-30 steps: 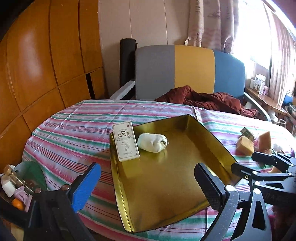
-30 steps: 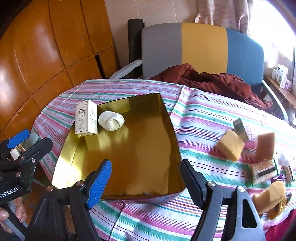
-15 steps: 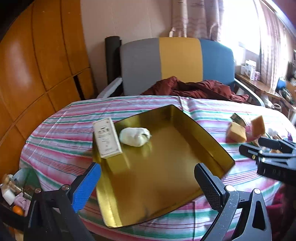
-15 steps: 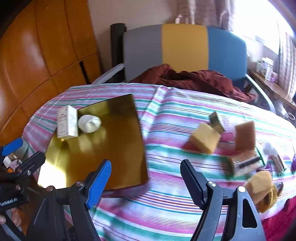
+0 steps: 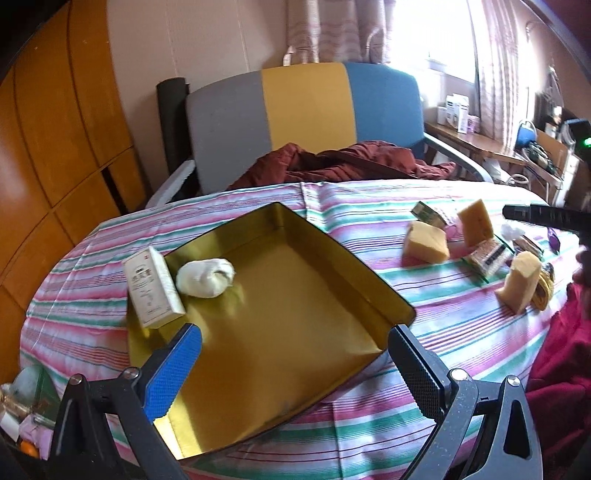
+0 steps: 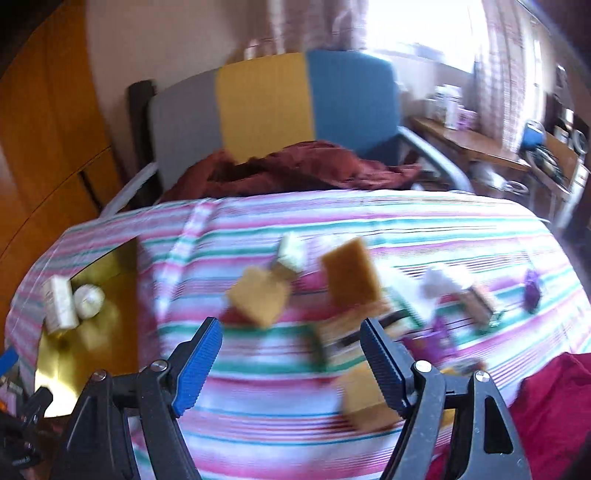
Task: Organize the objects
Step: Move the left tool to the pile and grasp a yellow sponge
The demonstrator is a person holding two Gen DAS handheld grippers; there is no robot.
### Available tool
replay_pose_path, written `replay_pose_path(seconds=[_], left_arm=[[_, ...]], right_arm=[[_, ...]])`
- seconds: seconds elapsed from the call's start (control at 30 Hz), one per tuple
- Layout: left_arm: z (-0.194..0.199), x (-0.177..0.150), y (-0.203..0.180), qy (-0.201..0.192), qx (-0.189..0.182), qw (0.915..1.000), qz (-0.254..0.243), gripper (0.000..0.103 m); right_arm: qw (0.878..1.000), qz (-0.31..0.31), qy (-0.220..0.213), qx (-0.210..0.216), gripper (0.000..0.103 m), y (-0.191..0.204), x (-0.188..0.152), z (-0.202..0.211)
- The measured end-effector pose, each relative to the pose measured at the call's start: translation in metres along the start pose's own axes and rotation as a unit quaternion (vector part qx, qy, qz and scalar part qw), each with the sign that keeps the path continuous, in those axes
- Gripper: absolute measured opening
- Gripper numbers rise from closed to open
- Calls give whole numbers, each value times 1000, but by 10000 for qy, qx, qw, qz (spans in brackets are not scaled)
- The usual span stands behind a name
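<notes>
So far only a white box (image 5: 153,291) and a rolled sock (image 5: 205,277) lie in the gold tray (image 5: 369,295); sponges (image 5: 424,242) and small packets remain on the striped surface (image 5: 424,325). Both grippers' jaws gape wide, empty.

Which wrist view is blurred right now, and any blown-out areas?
Right wrist view: heavy motion blur, sponges and striped tablecloth smeared, window blown out. Left wrist view: mostly sharp, gold tray and white box crisp, window glare top right.
</notes>
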State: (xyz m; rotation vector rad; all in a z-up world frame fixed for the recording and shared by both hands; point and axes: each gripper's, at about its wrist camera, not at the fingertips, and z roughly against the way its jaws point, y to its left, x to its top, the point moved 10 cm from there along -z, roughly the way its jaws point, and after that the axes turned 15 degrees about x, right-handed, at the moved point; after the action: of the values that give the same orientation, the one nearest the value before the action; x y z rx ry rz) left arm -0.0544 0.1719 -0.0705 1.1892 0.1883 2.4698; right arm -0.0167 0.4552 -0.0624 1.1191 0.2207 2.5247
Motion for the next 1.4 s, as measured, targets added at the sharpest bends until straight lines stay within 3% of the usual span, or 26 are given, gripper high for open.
replay_pose_path(seconds=[0.3, 0.5, 0.73, 0.9, 1.4], left_arm=[[-2, 10, -33, 29, -350, 9991, -218, 102], [-9, 27, -60, -7, -475, 9979, -449, 102], [-28, 59, -113, -9, -744, 9936, -846, 102], [-55, 74, -150, 278, -935, 9904, -975, 102], [-125, 74, -229, 764, -871, 9787, -1693, 102]], right_arm=[[9957, -691, -324, -528, 78, -92, 34, 7], [9916, -1189, -265, -425, 78, -123, 20, -12], [9925, -1156, -278, -277, 79, -119, 21, -12], [9921, -1213, -258, -164, 79, -119, 21, -13], [9930, -1185, -2, -22, 79, -115, 16, -25]])
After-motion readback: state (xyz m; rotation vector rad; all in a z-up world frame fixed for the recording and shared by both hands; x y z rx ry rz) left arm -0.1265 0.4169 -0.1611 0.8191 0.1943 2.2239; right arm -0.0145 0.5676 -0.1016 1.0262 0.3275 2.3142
